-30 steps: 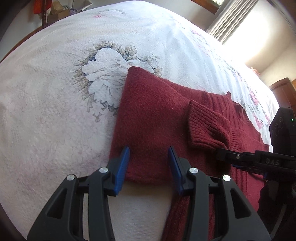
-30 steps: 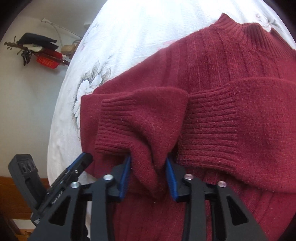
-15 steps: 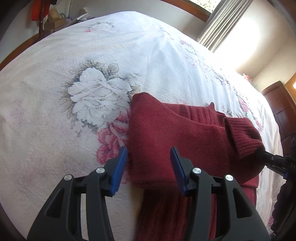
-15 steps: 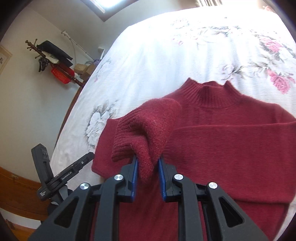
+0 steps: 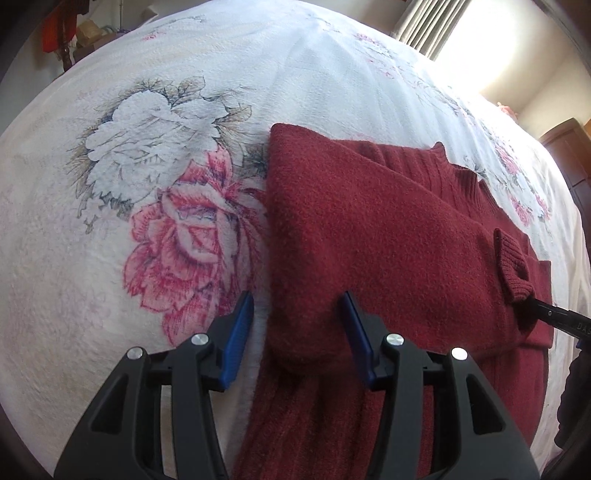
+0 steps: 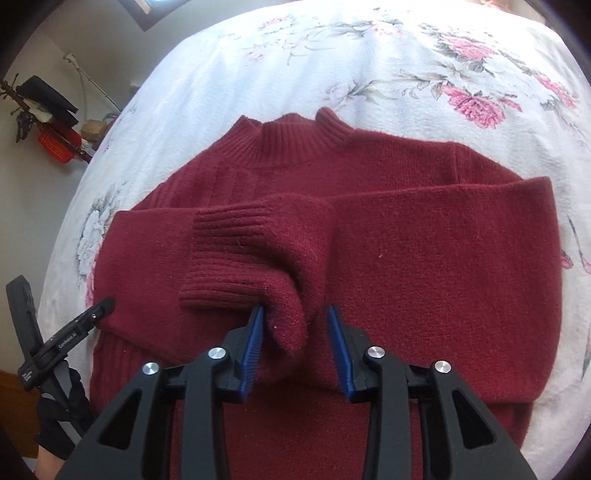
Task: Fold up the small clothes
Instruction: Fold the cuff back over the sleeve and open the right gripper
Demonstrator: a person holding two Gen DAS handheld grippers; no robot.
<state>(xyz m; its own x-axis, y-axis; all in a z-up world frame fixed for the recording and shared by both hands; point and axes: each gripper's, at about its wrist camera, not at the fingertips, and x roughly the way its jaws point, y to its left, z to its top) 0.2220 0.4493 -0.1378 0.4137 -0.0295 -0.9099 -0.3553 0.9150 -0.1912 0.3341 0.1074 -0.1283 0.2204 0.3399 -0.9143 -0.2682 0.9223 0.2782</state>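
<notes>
A dark red knit sweater [image 6: 406, 258] lies flat on the bed, collar [image 6: 291, 144] away from me, both sleeves folded across the chest. The left sleeve's ribbed cuff [image 6: 229, 254] rests bunched on top. My right gripper [image 6: 295, 343] is open just behind it, and a lump of sleeve touches only its left finger [image 6: 253, 343]. In the left wrist view the sweater [image 5: 369, 240] shows its folded shoulder edge. My left gripper [image 5: 297, 332] is open, its fingers straddling that fold near the sweater's left side. The left gripper [image 6: 74, 332] also shows at the right wrist view's left edge.
The sweater lies on a white bedspread [image 5: 166, 184] printed with pink and white flowers. A coat rack with a red basket [image 6: 55, 144] stands by the wall at left. Curtains [image 5: 428, 26] and a dark wooden cabinet [image 5: 569, 155] stand beyond the bed's far side.
My right gripper carried the cuff over the chest, lowered it and opened, letting go of the sleeve. My left gripper stayed open around the shoulder fold.
</notes>
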